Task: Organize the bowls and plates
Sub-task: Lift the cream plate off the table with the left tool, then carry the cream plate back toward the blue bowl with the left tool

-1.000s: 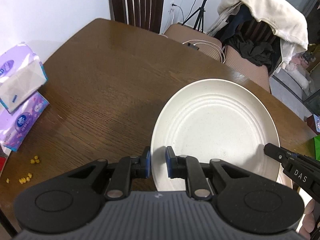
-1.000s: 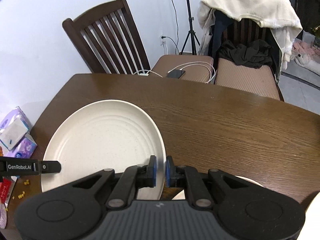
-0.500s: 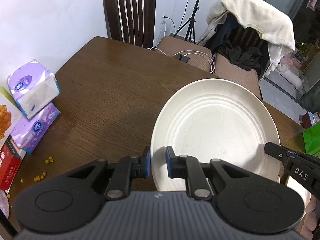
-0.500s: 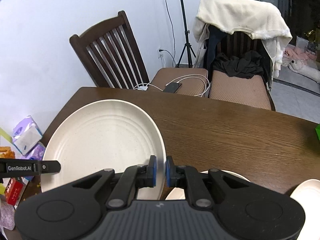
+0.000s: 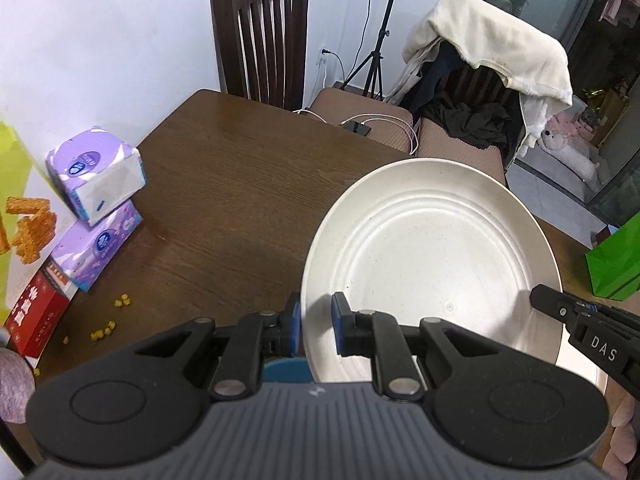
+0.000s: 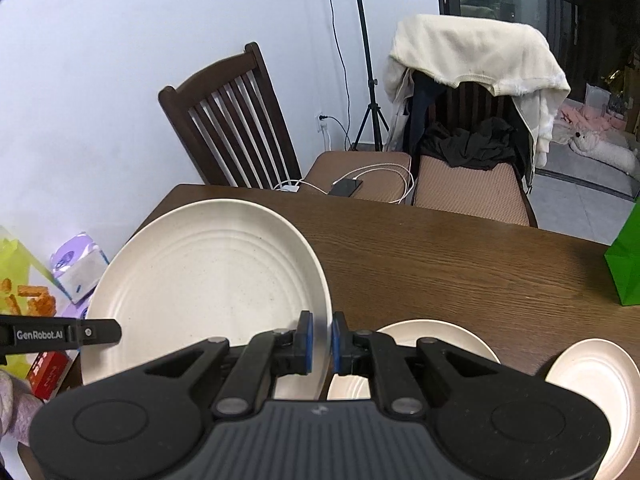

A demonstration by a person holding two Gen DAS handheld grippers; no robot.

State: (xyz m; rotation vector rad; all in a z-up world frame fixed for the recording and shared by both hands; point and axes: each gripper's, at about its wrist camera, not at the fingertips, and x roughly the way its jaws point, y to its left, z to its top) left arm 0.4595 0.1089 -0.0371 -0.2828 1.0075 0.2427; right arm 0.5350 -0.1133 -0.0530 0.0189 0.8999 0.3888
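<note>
Already both tools grip one large cream plate [image 5: 432,256]: the left gripper [image 5: 316,326] pinches its left rim, the right gripper [image 6: 320,338] its right rim, holding it above the table [image 6: 460,260]. Two smaller plates [image 6: 436,338] below remain unsorted. Farther off, bare wood gives room; the tissue boxes [image 5: 94,176] and green bag [image 6: 626,264] crowd the edges.

A home dining room: wooden table [image 5: 248,184], chairs [image 6: 236,120], draped clothes [image 6: 476,52].

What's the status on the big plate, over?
Left gripper and right gripper both shut on large plate, opposite rims, held above table. Two smaller plates below. Nothing in the way.
</note>
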